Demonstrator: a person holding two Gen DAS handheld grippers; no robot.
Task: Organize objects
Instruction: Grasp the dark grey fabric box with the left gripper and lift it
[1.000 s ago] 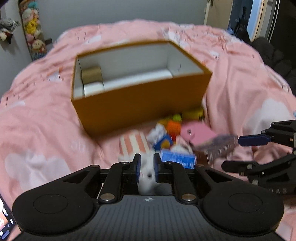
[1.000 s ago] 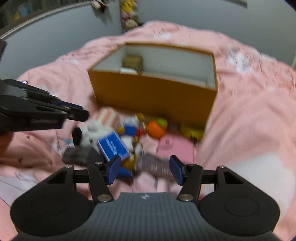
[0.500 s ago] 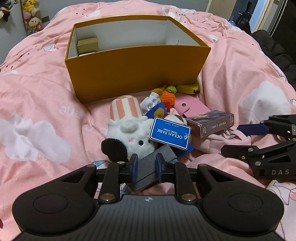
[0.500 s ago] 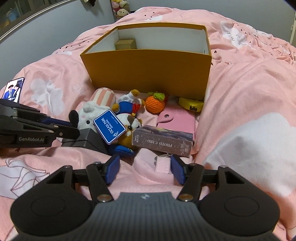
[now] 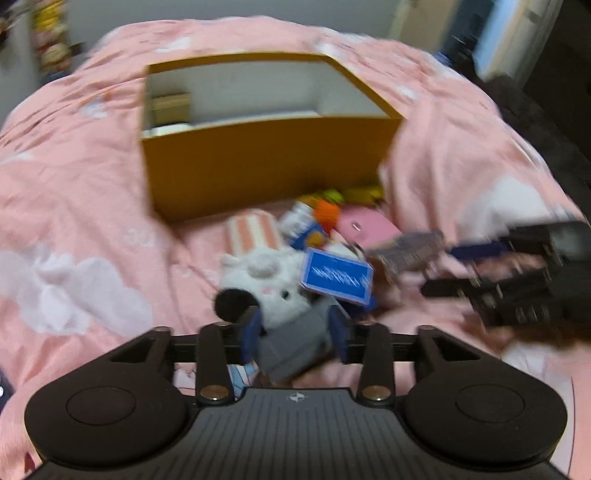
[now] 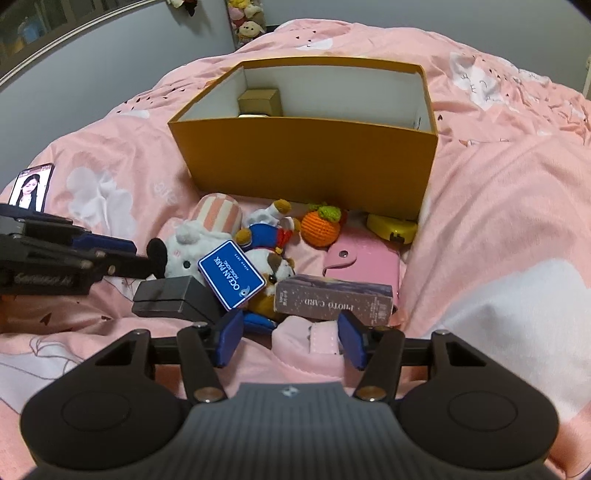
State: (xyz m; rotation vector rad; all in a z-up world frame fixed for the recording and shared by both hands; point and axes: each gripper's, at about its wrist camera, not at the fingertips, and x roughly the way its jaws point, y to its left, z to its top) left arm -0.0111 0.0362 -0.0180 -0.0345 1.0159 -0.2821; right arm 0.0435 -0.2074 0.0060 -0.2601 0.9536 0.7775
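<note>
An open orange box (image 6: 314, 162) stands on the pink bedspread, with a small brown box (image 6: 258, 102) inside; it also shows in the left wrist view (image 5: 258, 166). In front lies a pile: white plush (image 6: 184, 254), blue Ocean Park card (image 6: 232, 274), orange crochet fruit (image 6: 320, 228), pink wallet (image 6: 364, 260), photo card box (image 6: 332, 298), dark grey case (image 6: 173, 297). My left gripper (image 5: 294, 332) is open around the grey case (image 5: 295, 343); it appears at the left of the right wrist view (image 6: 110, 254). My right gripper (image 6: 290, 341) is open and empty over a pink pouch (image 6: 308, 332).
A phone (image 6: 31, 186) with a lit screen lies on the bedspread at far left. A yellow object (image 6: 391, 227) sits by the box's right corner. Plush toys (image 6: 245, 18) hang on the far wall. Pink bedding (image 6: 498, 221) rises to the right.
My left gripper's fingers have spread apart around the grey case, and the left view has blurred with motion. My right gripper has barely moved and stays open.
</note>
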